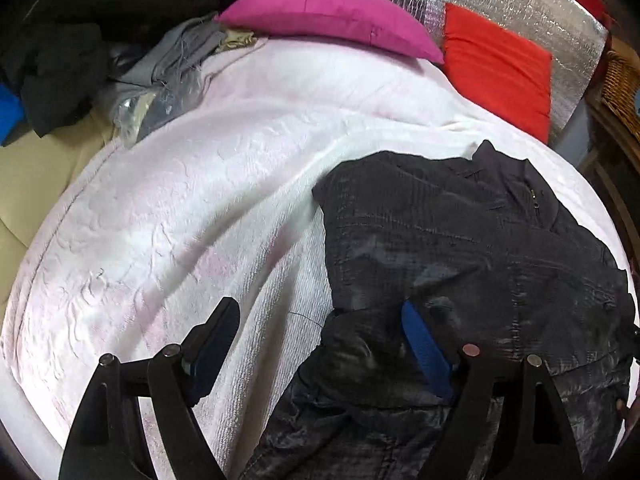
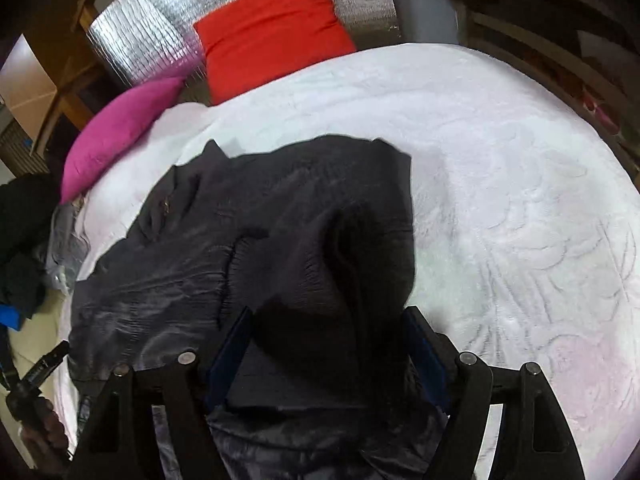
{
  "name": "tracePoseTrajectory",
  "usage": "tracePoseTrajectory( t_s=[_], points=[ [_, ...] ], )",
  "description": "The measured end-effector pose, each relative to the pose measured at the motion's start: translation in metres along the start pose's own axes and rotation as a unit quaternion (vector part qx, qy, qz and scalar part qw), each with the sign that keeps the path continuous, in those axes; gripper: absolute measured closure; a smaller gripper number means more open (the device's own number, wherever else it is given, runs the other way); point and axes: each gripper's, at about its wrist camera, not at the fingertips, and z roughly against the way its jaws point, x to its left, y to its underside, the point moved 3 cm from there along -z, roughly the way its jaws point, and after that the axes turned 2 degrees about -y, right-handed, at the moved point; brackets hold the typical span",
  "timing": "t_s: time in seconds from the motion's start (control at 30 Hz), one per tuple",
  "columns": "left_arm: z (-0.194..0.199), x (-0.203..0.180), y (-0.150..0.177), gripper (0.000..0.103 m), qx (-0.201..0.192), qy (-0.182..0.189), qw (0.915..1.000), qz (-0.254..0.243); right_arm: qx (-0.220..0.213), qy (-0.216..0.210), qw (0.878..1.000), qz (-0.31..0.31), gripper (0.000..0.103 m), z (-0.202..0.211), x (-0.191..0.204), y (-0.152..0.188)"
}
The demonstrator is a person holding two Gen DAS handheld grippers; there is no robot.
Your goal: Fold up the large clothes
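A dark jacket lies on the white bedspread of the bed, toward its near side, with a pink pillow and a red pillow at the head. The fold looks only begun: the body is partly doubled over, with a flap or sleeve laid across the top near the collar and zip, but the outline is uneven, the cloth is rumpled, and the near hem bunches up loose. The left gripper has its jaws wide apart over the jacket's left edge, one finger over the bedspread and the other over dark cloth, holding nothing as far as I can judge. The right gripper also stands with jaws apart; a thick ridge of jacket rises between them, but no pinch shows. Smoothing, squaring the sides and at least one more fold seem left. Other clothes sit piled at the bed's left.
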Motion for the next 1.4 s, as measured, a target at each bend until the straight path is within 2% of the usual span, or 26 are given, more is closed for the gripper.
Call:
tracePoseTrajectory(
  t_s=[0.1,0.13,0.17,0.2,0.23,0.33,0.37,0.47,0.53,0.57,0.6,0.67,0.8,1.03,1.07,1.13,1.17,1.2,1.3,1.4],
  points=[
    [-0.001,-0.004,0.0,0.02,-0.003,0.005,1.0,-0.002,-0.008,0.018,1.0,0.015,0.044,0.0,0.0,0.0],
    [0.001,-0.006,0.0,0.024,-0.008,0.012,0.9999,-0.002,-0.012,0.019,1.0,0.016,0.047,0.003,0.0,0.0],
    [0.005,-0.01,-0.001,0.041,-0.012,0.022,0.9997,-0.006,-0.017,0.02,1.0,0.017,0.051,0.007,0.0,0.001],
    [0.007,-0.017,-0.001,0.053,-0.014,0.033,0.9992,-0.017,-0.023,0.018,0.999,0.016,0.052,0.011,0.0,0.0],
    [0.01,-0.024,0.002,0.054,-0.018,0.037,0.9987,-0.031,-0.031,0.012,0.999,0.014,0.053,0.014,-0.001,-0.001],
    [0.008,-0.034,0.007,0.049,-0.027,-0.002,0.9976,-0.063,-0.02,0.013,1.0,0.01,0.053,0.007,-0.004,0.002],
    [0.005,-0.035,0.007,0.044,-0.024,-0.009,0.9975,-0.066,-0.011,0.015,1.0,0.007,0.053,0.001,-0.005,0.003],
    [0.005,-0.026,0.003,0.035,-0.017,-0.006,0.999,-0.041,-0.006,0.005,1.0,-0.004,0.053,0.002,-0.009,0.004],
    [0.011,-0.019,0.001,0.035,-0.019,0.01,0.9996,-0.018,-0.022,-0.014,1.0,-0.017,0.053,0.015,-0.01,-0.001],
    [0.015,-0.016,-0.001,0.03,-0.026,0.017,0.9995,-0.007,-0.034,-0.022,0.999,-0.026,0.052,0.023,-0.011,-0.003],
    [0.018,-0.014,-0.003,0.022,-0.033,0.017,0.9993,-0.002,-0.046,-0.027,0.998,-0.034,0.046,0.029,-0.011,-0.005],
    [0.021,-0.012,-0.007,0.016,-0.049,0.009,0.9987,0.009,-0.072,-0.037,0.996,-0.038,0.038,0.042,-0.011,-0.009],
    [0.014,-0.007,-0.012,0.016,-0.05,0.002,0.9986,0.019,-0.107,-0.037,0.993,-0.023,0.03,0.054,-0.004,-0.012],
    [-0.02,-0.009,-0.019,0.016,-0.006,0.034,0.9984,0.046,-0.051,-0.024,0.998,-0.009,0.03,0.017,0.002,-0.009],
    [-0.022,-0.01,-0.02,0.016,-0.006,0.038,0.9981,0.048,-0.04,-0.022,0.999,-0.005,0.031,0.011,0.001,-0.008],
    [-0.023,-0.014,-0.022,0.023,-0.013,0.042,0.9979,0.047,-0.036,-0.007,0.999,-0.001,0.043,0.003,0.001,-0.006],
    [-0.023,-0.016,-0.023,0.032,-0.016,0.04,0.998,0.046,-0.038,0.004,0.999,0.003,0.051,0.002,0.001,-0.006],
    [-0.024,-0.017,-0.024,0.037,-0.016,0.037,0.9982,0.044,-0.043,0.013,0.999,0.003,0.055,0.003,0.0,-0.007],
    [-0.029,-0.02,-0.028,0.038,-0.021,0.02,0.9986,0.045,-0.056,0.016,0.998,-0.002,0.061,0.006,-0.007,-0.01],
    [-0.039,-0.027,-0.026,0.035,-0.016,-0.012,0.9996,0.021,-0.029,0.033,0.999,0.001,0.061,-0.01,-0.012,-0.006]
  ],
)
